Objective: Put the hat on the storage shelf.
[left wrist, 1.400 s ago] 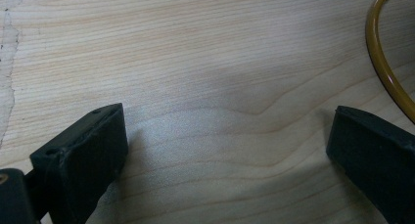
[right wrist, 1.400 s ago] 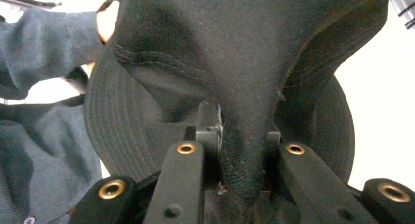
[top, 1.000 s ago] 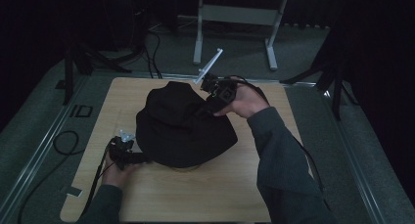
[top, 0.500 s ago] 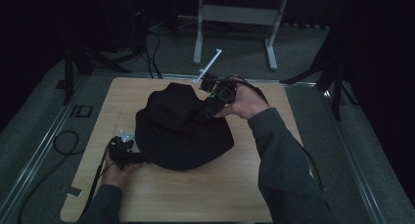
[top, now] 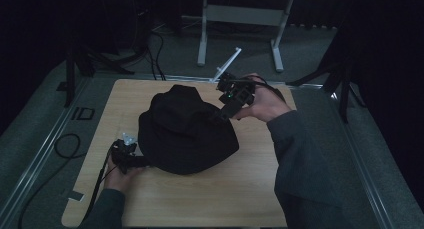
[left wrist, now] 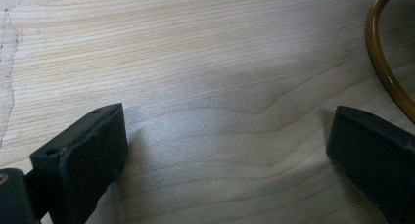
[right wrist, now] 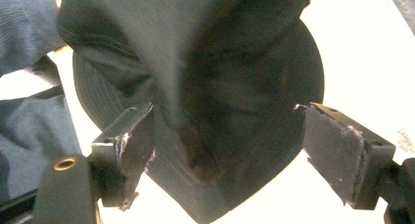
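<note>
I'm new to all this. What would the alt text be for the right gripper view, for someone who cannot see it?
A black brimmed hat lies on a pale table, seen between the right gripper's two black jaws, which stand wide apart with nothing between them. A dark grey sleeve shows at the left edge.

The person wears long dark blue-grey sleeves of ribbed knit cloth (top: 300, 154) that reach the wrists beside the pale wooden table (top: 235, 199). The black two-jaw left gripper (top: 126, 154) at that table's near left edge carries a pale grey plate on top, and a black cable trails from it toward the person. Its jaw pads are thick matte black blocks with rounded corners and small holes in their edges. The black right gripper (top: 231, 96), over the table's far side, shows a small green light. Its pads are worn and chipped at the edges; a brass-ringed hole sits below the nearer one.
</note>
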`<state>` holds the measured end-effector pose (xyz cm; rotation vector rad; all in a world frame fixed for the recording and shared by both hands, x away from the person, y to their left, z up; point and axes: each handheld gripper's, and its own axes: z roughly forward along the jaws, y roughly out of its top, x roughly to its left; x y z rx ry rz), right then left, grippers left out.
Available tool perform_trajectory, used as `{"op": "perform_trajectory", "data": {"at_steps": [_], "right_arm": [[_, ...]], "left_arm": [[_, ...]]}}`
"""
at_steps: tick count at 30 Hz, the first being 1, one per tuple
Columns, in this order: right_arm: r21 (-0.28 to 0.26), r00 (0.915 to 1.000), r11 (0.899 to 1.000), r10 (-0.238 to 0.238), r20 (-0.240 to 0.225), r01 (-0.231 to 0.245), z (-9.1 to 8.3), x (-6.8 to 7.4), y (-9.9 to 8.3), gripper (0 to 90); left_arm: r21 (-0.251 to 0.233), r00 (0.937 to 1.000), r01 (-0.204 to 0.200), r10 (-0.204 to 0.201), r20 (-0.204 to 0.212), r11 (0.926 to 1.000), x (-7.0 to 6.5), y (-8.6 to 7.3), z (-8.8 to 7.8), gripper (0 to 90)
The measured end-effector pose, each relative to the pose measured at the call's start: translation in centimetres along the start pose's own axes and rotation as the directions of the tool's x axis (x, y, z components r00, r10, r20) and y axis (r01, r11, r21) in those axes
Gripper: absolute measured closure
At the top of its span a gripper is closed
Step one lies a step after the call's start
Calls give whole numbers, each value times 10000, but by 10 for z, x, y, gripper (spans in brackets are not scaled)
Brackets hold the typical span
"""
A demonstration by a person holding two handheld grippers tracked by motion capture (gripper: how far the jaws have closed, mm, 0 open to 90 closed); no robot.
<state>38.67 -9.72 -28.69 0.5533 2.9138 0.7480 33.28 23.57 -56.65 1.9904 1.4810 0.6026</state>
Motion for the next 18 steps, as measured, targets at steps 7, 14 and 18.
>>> {"op": "perform_trajectory", "data": {"at_steps": [7,14,18], "right_arm": [[-447,9987,9986,285,418,-266,-15,-10,-22,197],[-540,9949,9960,748,679,-712,-21,-21,-48,207],[-559,9923,9939,995,738,-955,-21,-27,-63,209]], "left_arm": [[-1,10000,1,-1,0,10000,0,0,0,18],[-30,10000,35,-35,-1,10000,0,0,0,18],[-30,10000,37,-37,0,10000,0,0,0,18]]}}
